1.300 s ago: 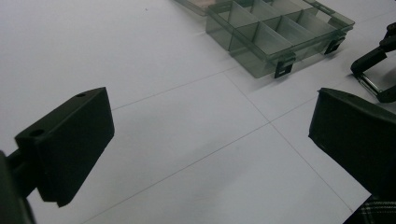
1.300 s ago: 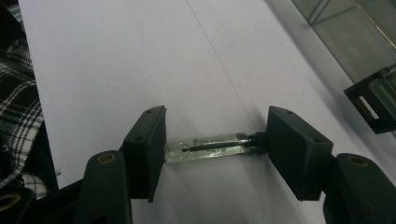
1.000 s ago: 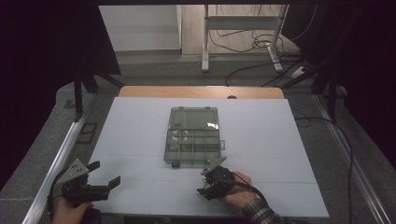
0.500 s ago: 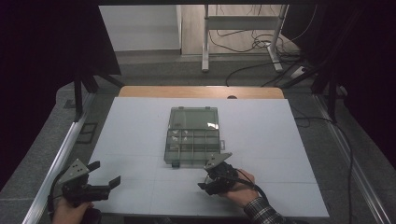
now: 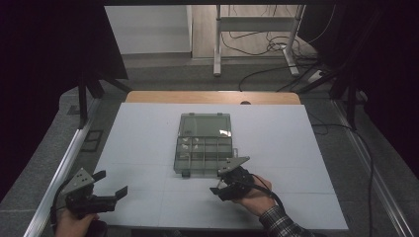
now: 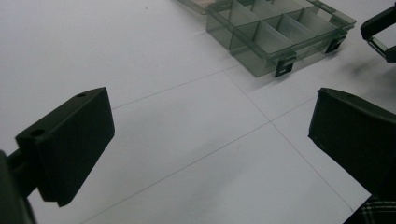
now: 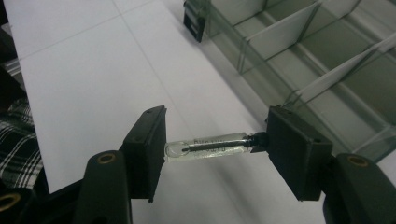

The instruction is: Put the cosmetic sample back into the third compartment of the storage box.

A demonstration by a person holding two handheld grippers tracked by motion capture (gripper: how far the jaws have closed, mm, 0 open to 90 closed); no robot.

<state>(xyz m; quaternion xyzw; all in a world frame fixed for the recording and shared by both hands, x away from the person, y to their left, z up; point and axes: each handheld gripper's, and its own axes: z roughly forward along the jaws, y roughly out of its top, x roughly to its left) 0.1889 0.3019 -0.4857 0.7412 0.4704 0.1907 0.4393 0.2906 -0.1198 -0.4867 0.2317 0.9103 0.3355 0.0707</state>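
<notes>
A small clear glass vial (image 7: 210, 145), slim and cylindrical with a rounded end and a dark cap, is held lengthwise between the fingers (image 7: 148, 144) of the right gripper (image 7: 212, 147): its long axis runs straight across the gap, one end against each pad, so the fingers stand partly closed on it end to end. A thin dark rod shows inside the glass, with faint print along the wall that is too small to read. In the right gripper view the vial hangs just above the counter (image 5: 148, 143), and the compartment box (image 7: 327, 56) lies at about one o'clock from it, close by, with the nearest cell just beyond the right-hand finger. The box is smoky translucent plastic, rectangular, split by thin upright dividers, its lid laid open at the far side and black latches on its near edge. In the high view the right gripper (image 5: 232, 180) sits at the box's (image 5: 203, 145) five o'clock corner, clearly the nearer hand. The left gripper (image 5: 101, 192) hovers well apart at eight o'clock, its matte black fingers (image 6: 70, 140) spread wide and empty. The counter is smooth white with fine seam lines.
</notes>
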